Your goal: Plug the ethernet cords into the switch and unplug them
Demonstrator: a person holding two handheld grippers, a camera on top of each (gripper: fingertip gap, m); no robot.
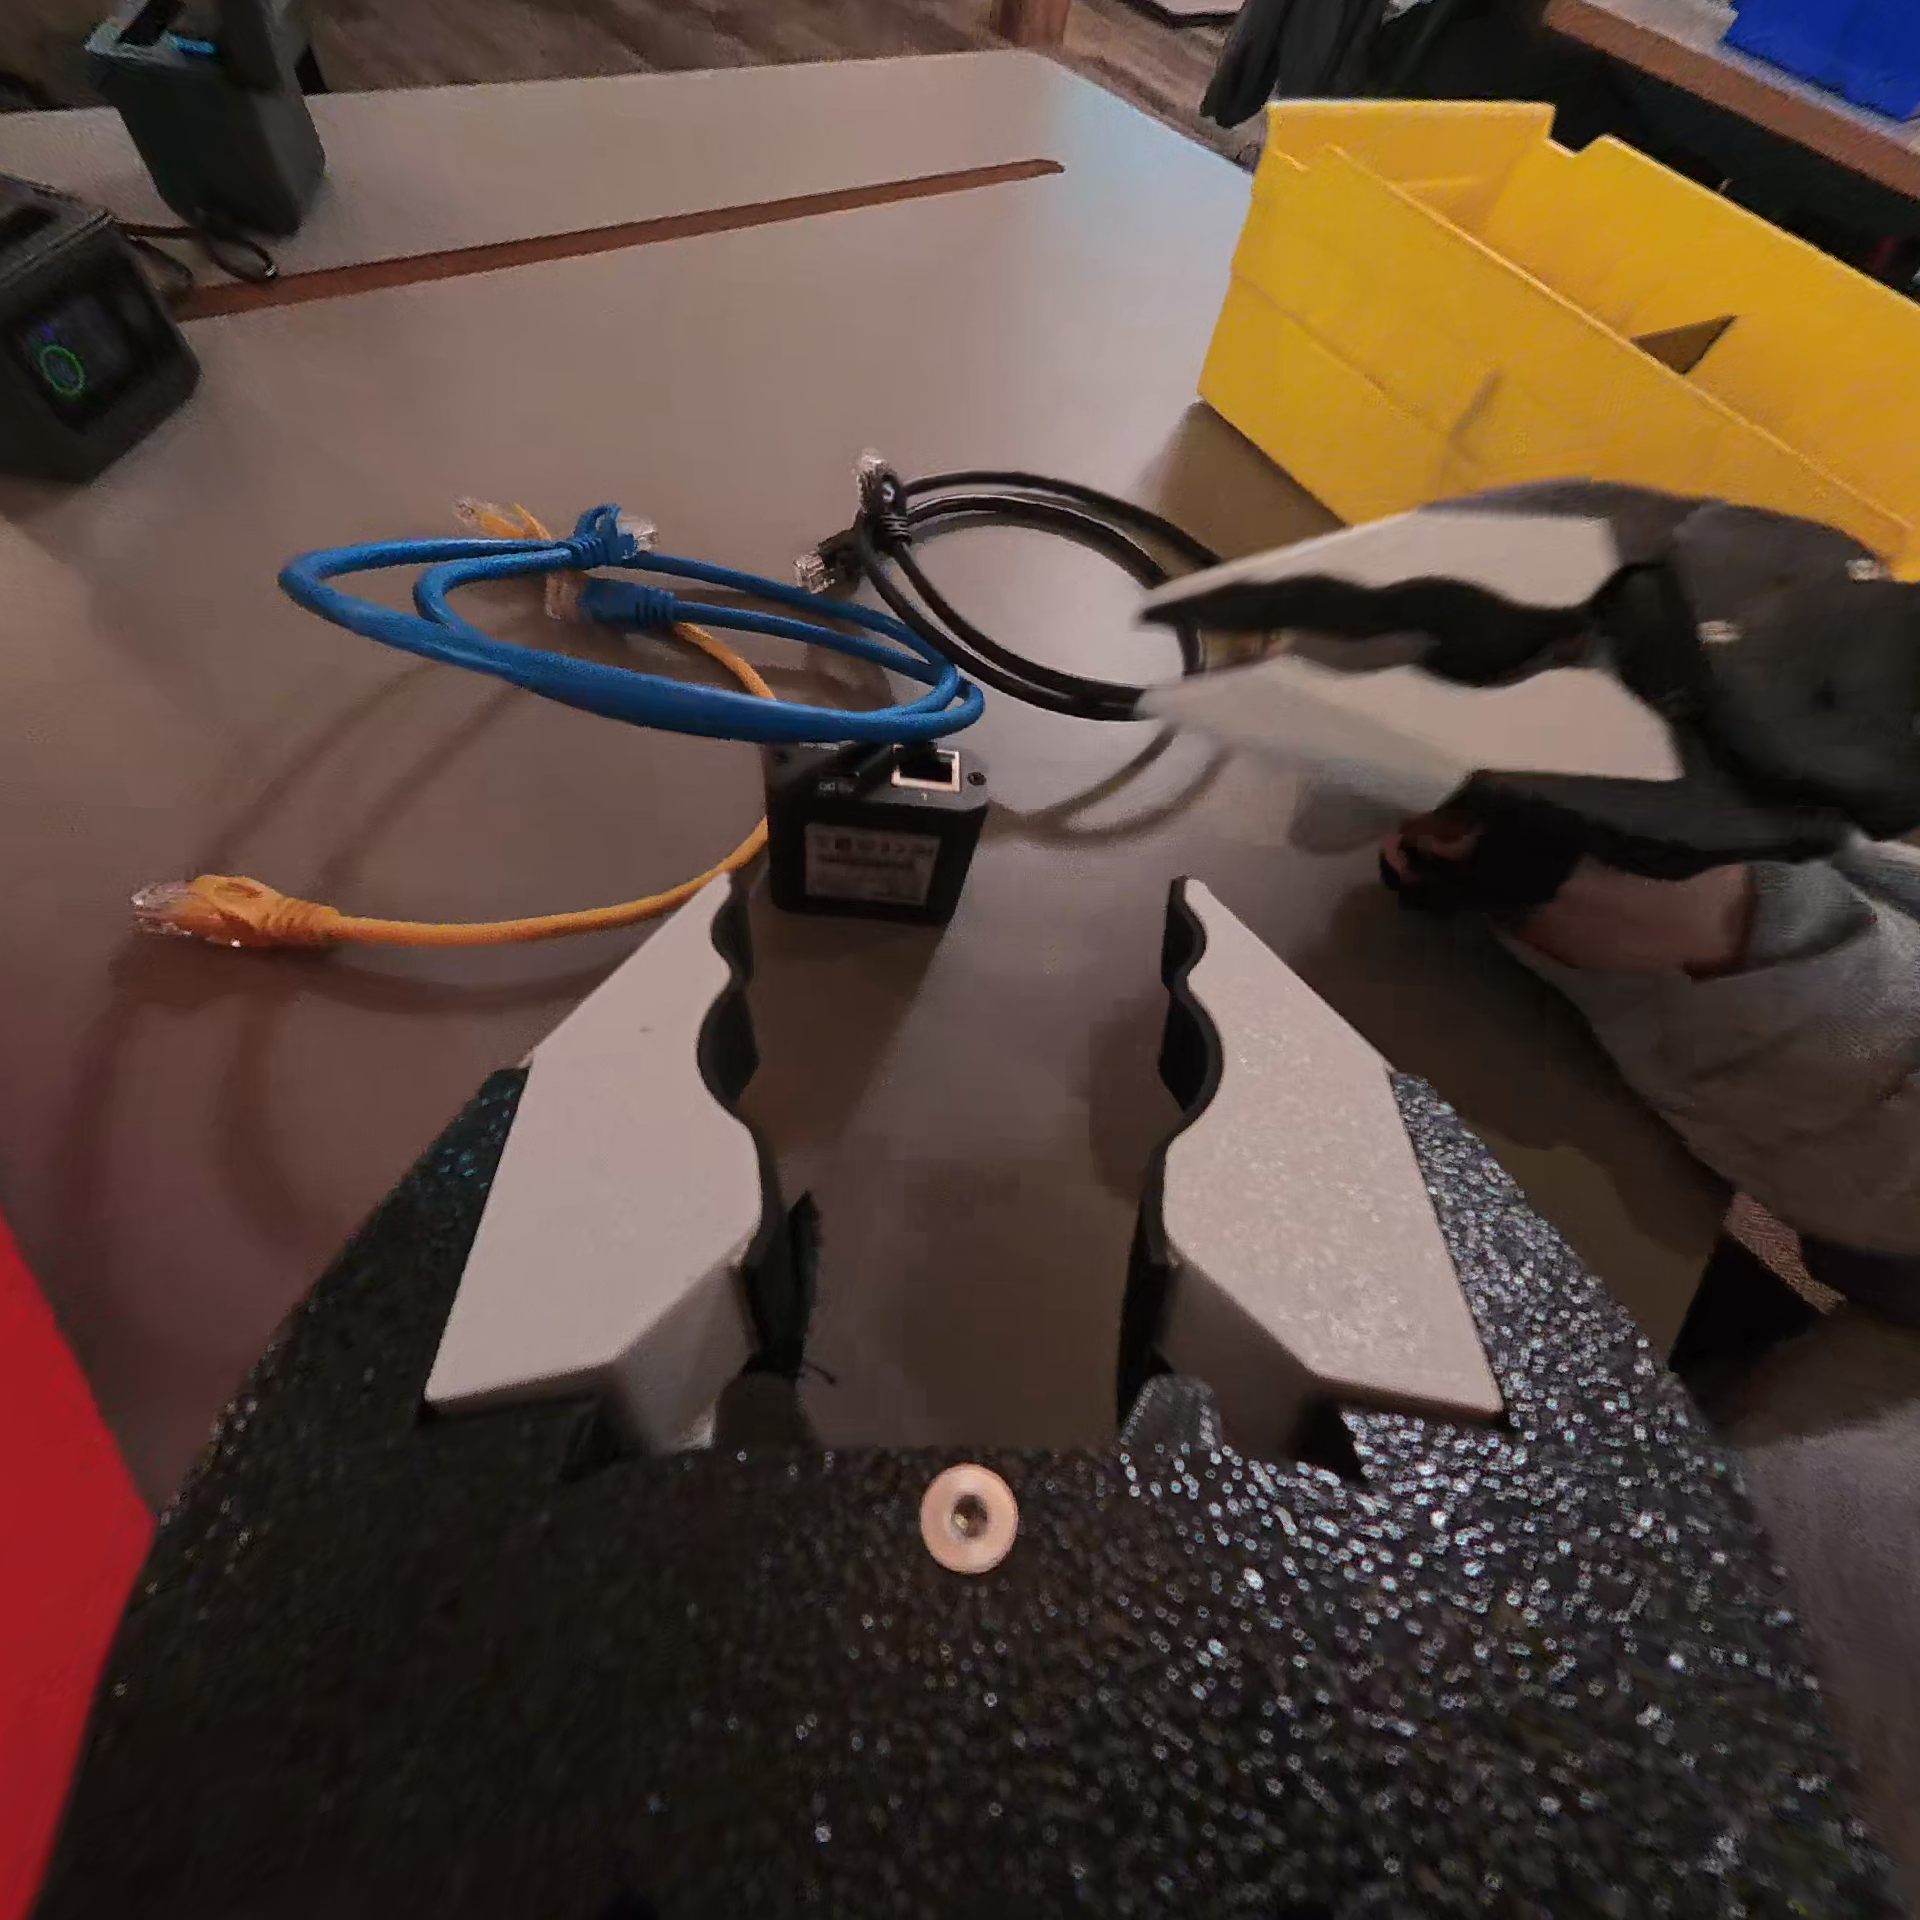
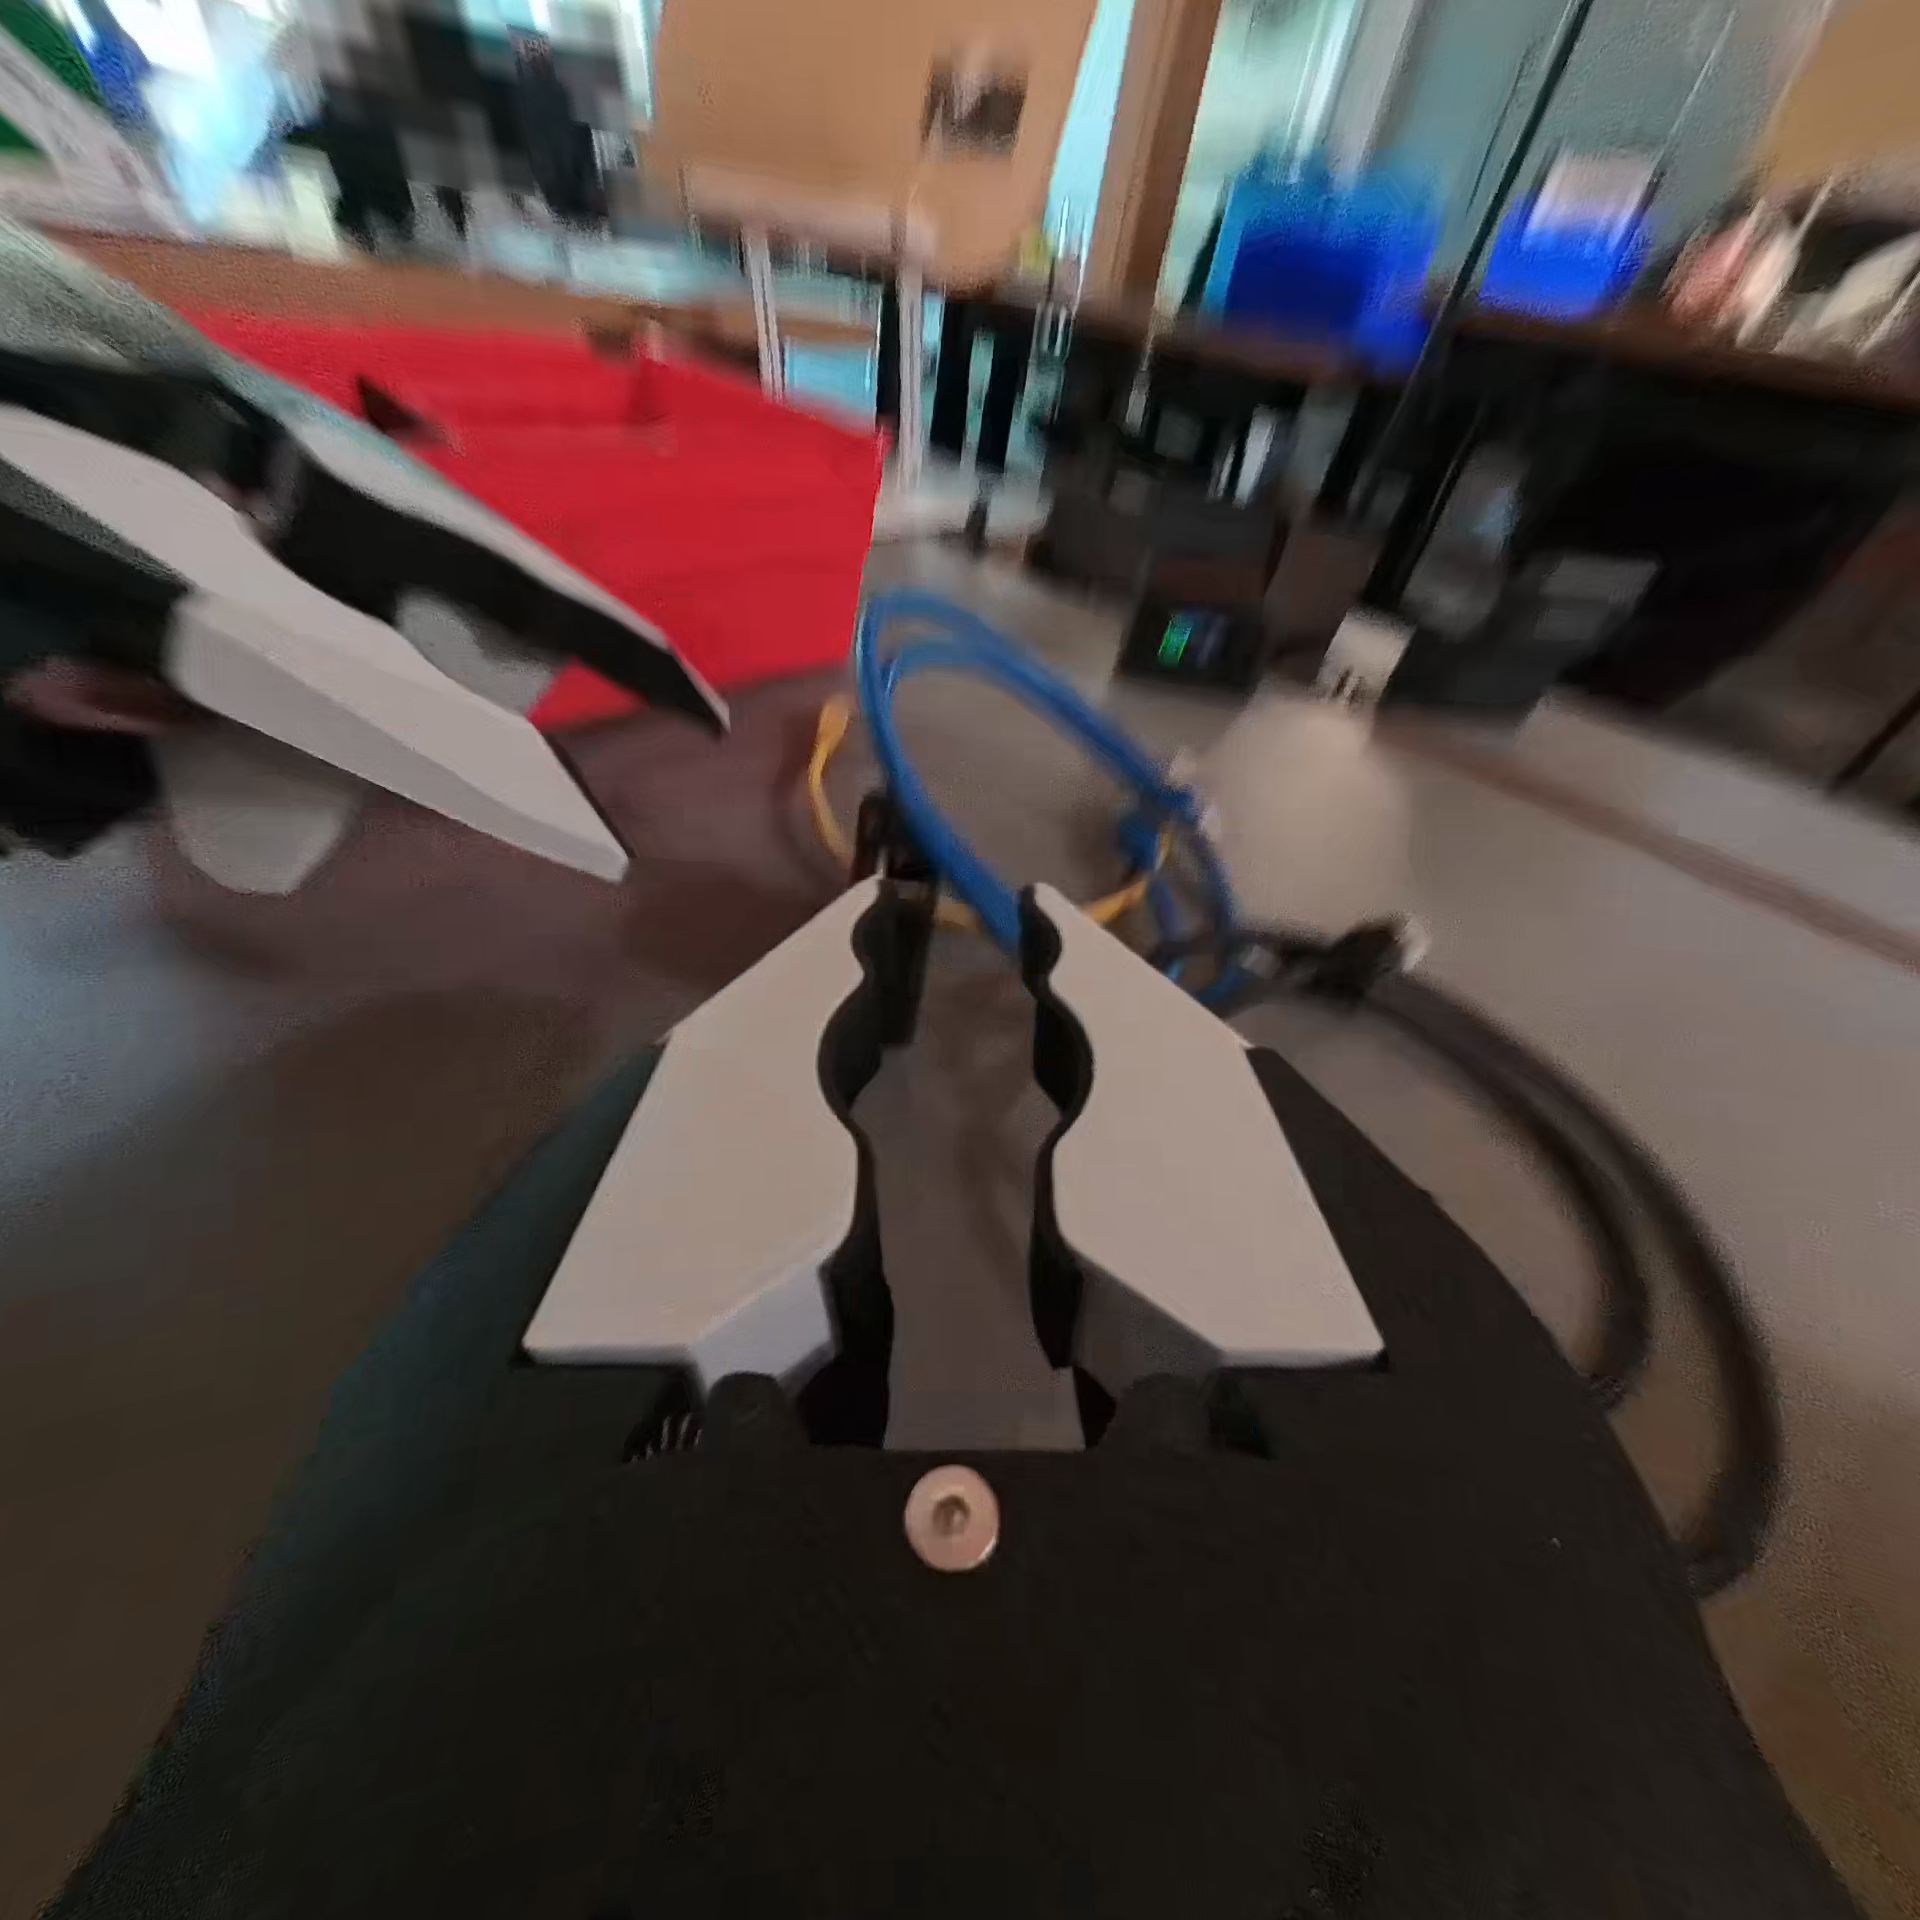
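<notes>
On the grey-brown worktop (image 1: 520,343) a small black box-shaped switch (image 1: 876,847) stands just ahead of the left claw (image 1: 951,899), whose two grey fingers with wavy black pads are spread wide apart and grasp nothing; one port on the switch's upper face is bare and a thin black lead enters beside it. A coiled blue ethernet cord (image 1: 623,644) lies behind the switch, its loop reaching over the switch's top edge, with its plugs bunched at the far side of the coil. A long orange ethernet cord (image 1: 499,925) runs from under the blue coil round the left of the switch to a clear-tipped plug lying on the worktop to the left. A coiled black ethernet cord (image 1: 1039,582) lies to the right of the blue one, its plugs tied together at the far end. The right claw (image 1: 1143,655) comes in from the right above the black coil, held by a hand in a grey sleeve; its fingers are parted with a narrow gap and nothing between them. In the heavily blurred right wrist view, that claw (image 2: 956,899) points at the blue coil (image 2: 987,727). A yellow plastic bin (image 1: 1538,312) sits at the far right, and dark box-shaped devices (image 1: 83,353) stand at the far left.
</notes>
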